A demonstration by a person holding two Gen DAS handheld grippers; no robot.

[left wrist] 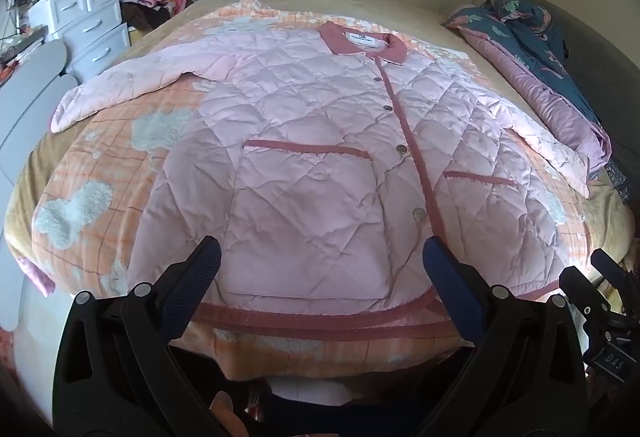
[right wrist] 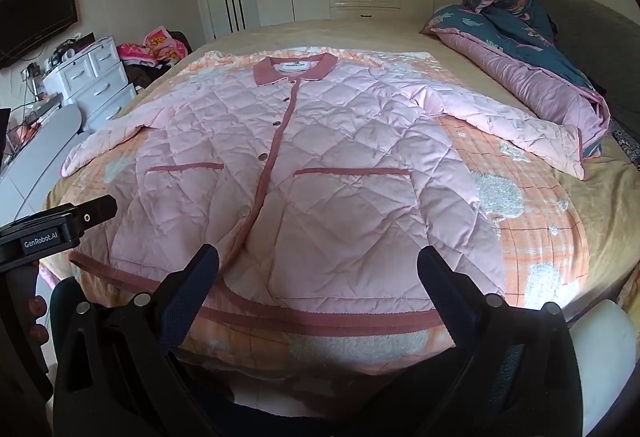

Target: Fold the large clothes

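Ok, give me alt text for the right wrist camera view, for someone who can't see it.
A pink quilted jacket lies spread flat and buttoned on an orange checked blanket covering a bed, collar away from the camera and sleeves out to both sides. The open right gripper hovers over the jacket's near hem, holding nothing. A rumpled floral duvet lies along the bed's right side.

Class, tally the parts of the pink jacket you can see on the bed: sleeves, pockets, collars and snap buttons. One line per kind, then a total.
Sleeves: 2
Pockets: 2
Collars: 1
Snap buttons: 4
Total: 9
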